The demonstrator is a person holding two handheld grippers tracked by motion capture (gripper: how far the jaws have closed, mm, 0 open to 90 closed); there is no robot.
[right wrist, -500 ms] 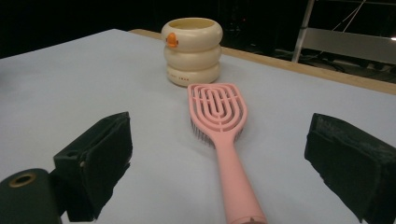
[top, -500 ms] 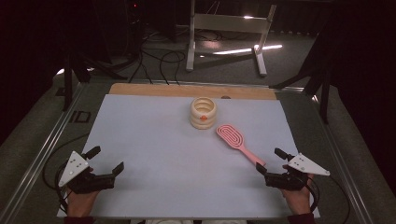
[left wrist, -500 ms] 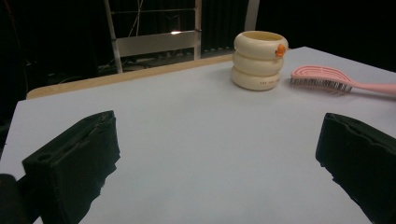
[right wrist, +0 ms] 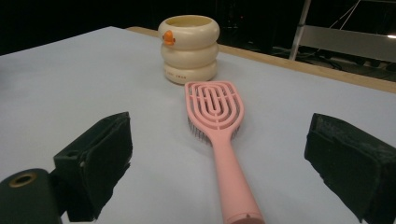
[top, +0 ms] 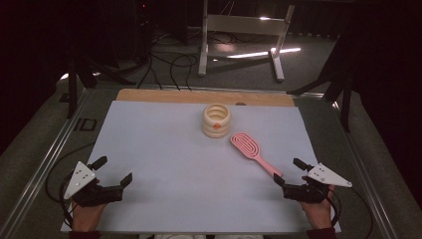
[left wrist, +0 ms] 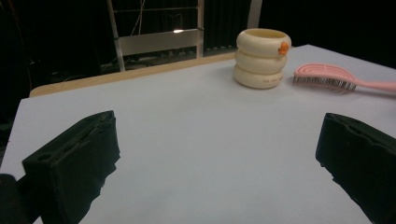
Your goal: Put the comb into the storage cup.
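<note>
A cream ribbed cup [top: 216, 120] with a small orange mark stands upright at the far middle of the white table sheet [top: 164, 149]. A pink hairbrush [top: 254, 152] lies bristles down to its right, handle pointing toward my right gripper [top: 288, 172]. That gripper rests open near the front right edge, and the brush handle [right wrist: 231, 182] lies between its jaws without touching them. My left gripper [top: 113, 172] rests open at the front left with nothing between its jaws. From the left gripper view the cup [left wrist: 262, 58] and brush [left wrist: 336, 80] sit far off to the right.
A wooden board edge [top: 199, 95] runs along the table's far side. Beyond it stand a metal frame [top: 239, 37] and cables on the dark floor. Metal rails [top: 45, 164] border the table on both sides.
</note>
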